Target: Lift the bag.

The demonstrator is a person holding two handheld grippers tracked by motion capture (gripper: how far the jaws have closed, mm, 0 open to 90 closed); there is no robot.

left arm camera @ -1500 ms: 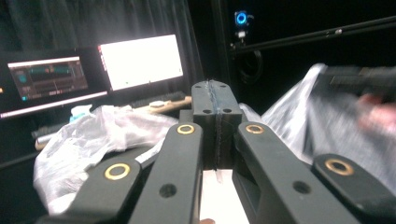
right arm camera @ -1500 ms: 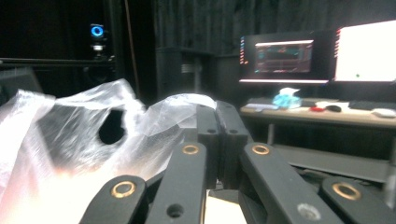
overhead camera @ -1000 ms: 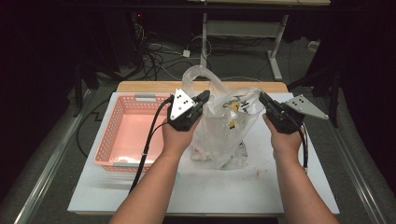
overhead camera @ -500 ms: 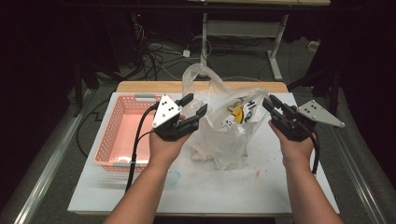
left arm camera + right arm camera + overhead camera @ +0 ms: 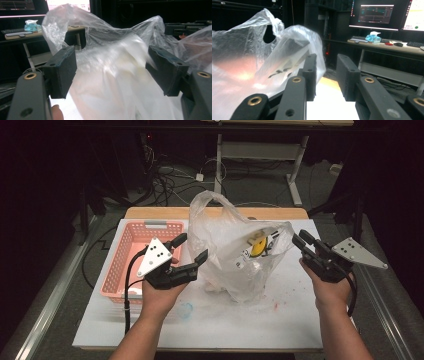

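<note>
I judge I'm between grips on the clear plastic bag [image 5: 235,255], which stands mid-table with a yellow item [image 5: 258,245] inside. My left gripper [image 5: 192,249] gapes wide beside it, empty; my right gripper [image 5: 299,240] is parted at its far edge, perhaps brushing film. Next: re-grip the rim. The pink basket [image 5: 131,251] crowds the left
</note>
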